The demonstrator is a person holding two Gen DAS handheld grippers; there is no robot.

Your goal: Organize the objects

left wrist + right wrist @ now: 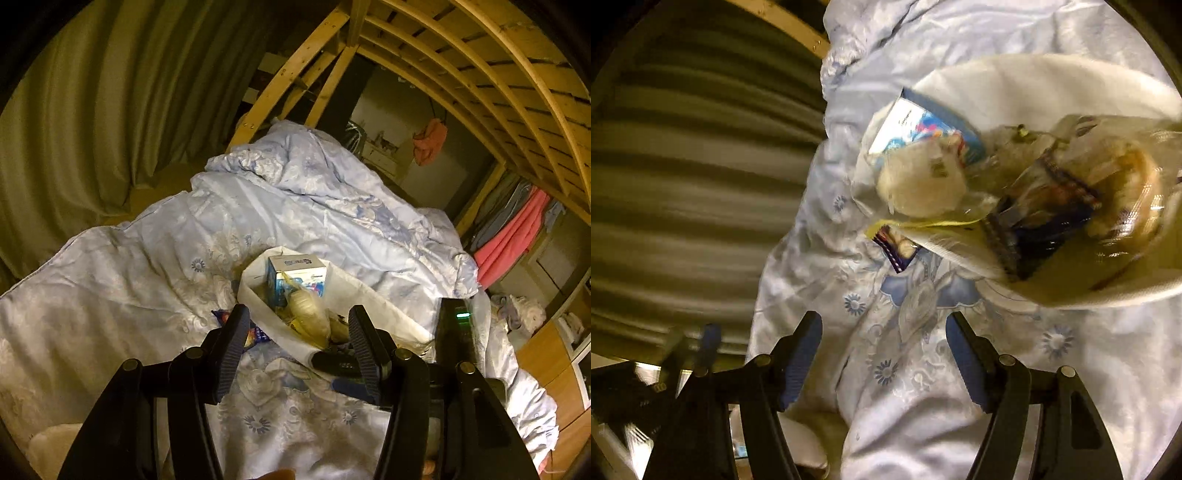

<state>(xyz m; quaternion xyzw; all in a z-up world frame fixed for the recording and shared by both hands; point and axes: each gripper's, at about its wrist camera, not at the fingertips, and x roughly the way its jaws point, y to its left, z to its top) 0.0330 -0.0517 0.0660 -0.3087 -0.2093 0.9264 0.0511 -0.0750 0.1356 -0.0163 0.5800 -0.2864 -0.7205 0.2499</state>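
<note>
A white bag (373, 295) lies open on the quilt and holds a blue and white carton (295, 273) and a pale item in clear wrap (310, 314). My left gripper (295, 321) stands open at the bag's near rim, and the rim runs between its fingers without being pinched. The right wrist view is blurred. It shows the bag (1034, 85) with the carton (916, 122), a pale wrapped lump (919, 184), a dark blue packet (1034, 229) and a wrapped bun (1126, 184). A small packet (897, 251) pokes out beside the bag. My right gripper (882, 321) is open over bare quilt, below the bag.
A crumpled pale blue floral quilt (147, 277) covers the bed. A green curtain (110, 110) hangs to the left. Wooden bunk slats (480, 74) run overhead. Clothes (517, 229) hang at the right above a wooden cabinet (546, 354).
</note>
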